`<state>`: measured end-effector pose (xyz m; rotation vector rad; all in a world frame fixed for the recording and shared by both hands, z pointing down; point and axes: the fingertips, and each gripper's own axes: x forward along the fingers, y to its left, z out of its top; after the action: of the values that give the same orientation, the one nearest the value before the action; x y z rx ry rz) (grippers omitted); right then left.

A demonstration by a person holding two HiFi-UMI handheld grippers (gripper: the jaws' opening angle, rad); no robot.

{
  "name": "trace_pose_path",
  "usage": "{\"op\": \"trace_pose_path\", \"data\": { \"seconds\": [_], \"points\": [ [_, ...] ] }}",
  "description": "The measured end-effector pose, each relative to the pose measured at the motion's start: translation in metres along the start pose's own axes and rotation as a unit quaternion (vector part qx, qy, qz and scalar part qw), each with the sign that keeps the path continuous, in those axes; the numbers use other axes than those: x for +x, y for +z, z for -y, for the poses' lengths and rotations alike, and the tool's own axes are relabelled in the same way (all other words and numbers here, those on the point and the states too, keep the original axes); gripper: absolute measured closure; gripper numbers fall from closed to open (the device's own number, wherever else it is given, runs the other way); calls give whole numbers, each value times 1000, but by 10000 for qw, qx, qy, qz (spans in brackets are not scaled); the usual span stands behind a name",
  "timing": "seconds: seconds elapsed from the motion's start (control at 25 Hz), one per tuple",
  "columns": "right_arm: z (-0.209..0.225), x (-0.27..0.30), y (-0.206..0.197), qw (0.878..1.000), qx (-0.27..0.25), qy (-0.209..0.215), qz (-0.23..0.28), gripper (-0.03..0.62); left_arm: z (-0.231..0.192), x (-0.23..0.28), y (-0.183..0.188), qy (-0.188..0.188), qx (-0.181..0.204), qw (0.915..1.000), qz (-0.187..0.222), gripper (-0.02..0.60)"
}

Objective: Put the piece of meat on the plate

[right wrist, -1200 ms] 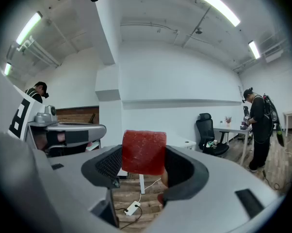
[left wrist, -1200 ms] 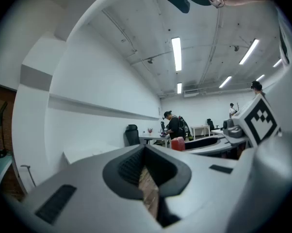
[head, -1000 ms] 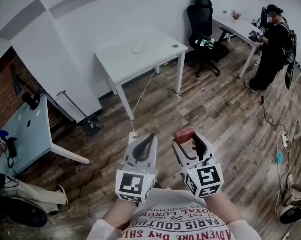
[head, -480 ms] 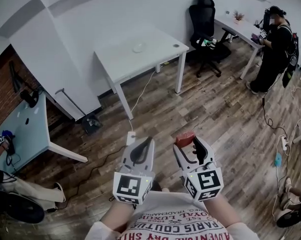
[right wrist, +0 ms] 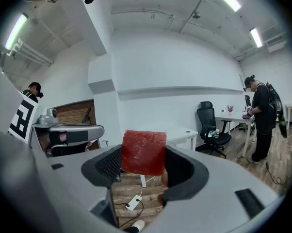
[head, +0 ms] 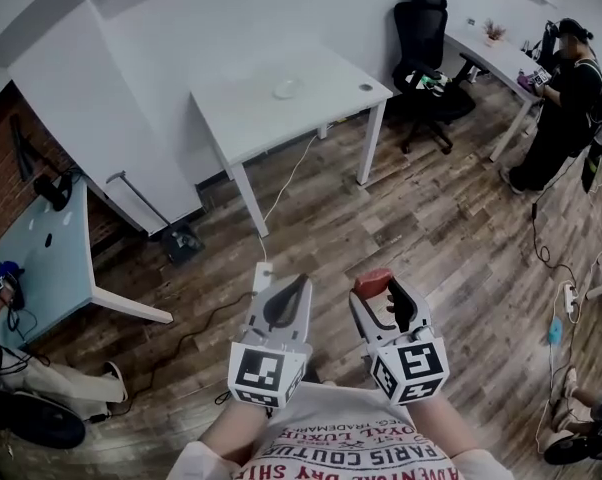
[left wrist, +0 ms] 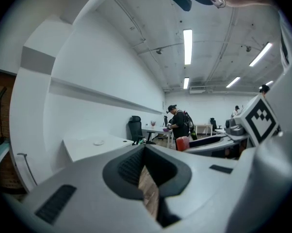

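Note:
A red piece of meat [head: 372, 280] [right wrist: 144, 152] is clamped at the tips of my right gripper [head: 378, 290] [right wrist: 144, 163], held in the air over the wood floor. My left gripper [head: 285, 300] [left wrist: 147, 176] is beside it, shut with nothing in it. From the left gripper view the meat [left wrist: 182, 143] shows at the right. A small white plate [head: 285, 89] [left wrist: 98, 142] lies on the white table [head: 311, 113] [right wrist: 182, 135] across the room, well ahead of both grippers.
A black office chair [head: 428, 38] and a second white desk [head: 496, 58] stand at the back right, where a person in black [head: 571, 108] stands. A glass-topped table [head: 46, 268] is at the left. Cables and a power strip [head: 264, 273] lie on the floor.
Both grippers keep their pose with the meat still held. The room has shifted slightly in the head view, the white table now a little further right.

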<state>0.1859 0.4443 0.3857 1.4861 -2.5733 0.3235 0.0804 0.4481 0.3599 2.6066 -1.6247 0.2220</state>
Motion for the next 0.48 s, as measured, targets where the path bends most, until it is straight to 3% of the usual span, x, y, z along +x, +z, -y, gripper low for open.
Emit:
{"op": "trace_pose_path", "data": {
  "seconds": [0.48],
  "points": [
    [27, 161, 57, 9995, -42, -310, -89, 315, -132, 127, 26, -358, -214, 9991, 78, 575]
  ]
}}
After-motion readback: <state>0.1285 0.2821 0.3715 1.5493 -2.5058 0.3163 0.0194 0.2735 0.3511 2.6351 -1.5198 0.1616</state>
